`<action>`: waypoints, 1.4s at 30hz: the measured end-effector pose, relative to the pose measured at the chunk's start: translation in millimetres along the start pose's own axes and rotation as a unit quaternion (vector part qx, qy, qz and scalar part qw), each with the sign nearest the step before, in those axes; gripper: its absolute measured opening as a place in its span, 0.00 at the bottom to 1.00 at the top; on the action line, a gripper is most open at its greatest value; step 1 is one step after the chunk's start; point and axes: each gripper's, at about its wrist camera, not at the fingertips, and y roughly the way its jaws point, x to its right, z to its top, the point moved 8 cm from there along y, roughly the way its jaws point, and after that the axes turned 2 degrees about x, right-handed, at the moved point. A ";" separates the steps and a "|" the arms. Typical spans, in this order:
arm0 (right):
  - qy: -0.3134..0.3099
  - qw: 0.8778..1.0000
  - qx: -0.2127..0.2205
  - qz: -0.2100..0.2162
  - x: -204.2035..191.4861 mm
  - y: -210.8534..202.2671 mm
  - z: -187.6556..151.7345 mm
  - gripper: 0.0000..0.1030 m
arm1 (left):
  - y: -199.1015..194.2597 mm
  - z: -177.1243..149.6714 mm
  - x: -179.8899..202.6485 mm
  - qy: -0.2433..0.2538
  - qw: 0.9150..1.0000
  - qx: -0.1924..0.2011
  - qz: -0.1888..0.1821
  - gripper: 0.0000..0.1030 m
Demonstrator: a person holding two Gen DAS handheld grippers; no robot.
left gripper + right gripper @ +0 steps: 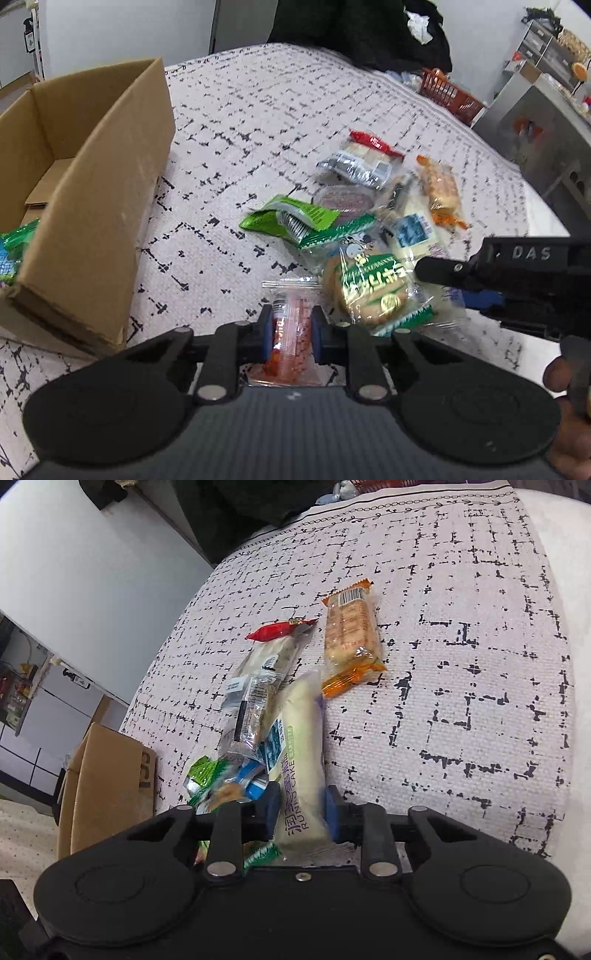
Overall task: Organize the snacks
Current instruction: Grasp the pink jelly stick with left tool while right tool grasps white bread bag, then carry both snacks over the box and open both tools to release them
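Left gripper (291, 334): held low over the patterned cloth (258, 122), pointed forward; its blue pads are clamped on a red-and-clear snack packet (293, 321), which is gripped at mid-length.
Red-and-clear snack packet: found just on the near side of the snack pile, between the pile and the cardboard box (88, 206).
Right gripper (301, 806): seen in the left view (443, 273) entering from the right, reaching into the near edge of the pile; its fingers are closed around a long pale cake packet (301, 753) printed "RUNFU CAKE".
Pale cake packet: laid lengthwise along the right side of the pile, with its near end between the pads.
Snack pile: a round biscuit pack (373, 291), a green pouch (291, 218) and an orange wafer pack (351, 638) are gathered together; the wafer pack is at the pile's far right.
Cardboard box: open, set left of the pile; a green packet (14, 251) is seen inside.
Hand (569, 417): glimpsed at the right edge, behind the right gripper.
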 end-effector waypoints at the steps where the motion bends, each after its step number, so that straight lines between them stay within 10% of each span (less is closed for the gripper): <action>1: 0.000 1.000 0.003 -0.002 -0.3 -3.1 -0.6 0.23 | -4.3 1.4 1.1 -0.001 1.000 0.004 -0.004 0.19; 42: -0.102 0.990 0.095 0.017 -167.9 -100.7 -14.4 0.15 | -147.5 63.2 -85.3 -0.095 0.982 0.151 -0.061 0.18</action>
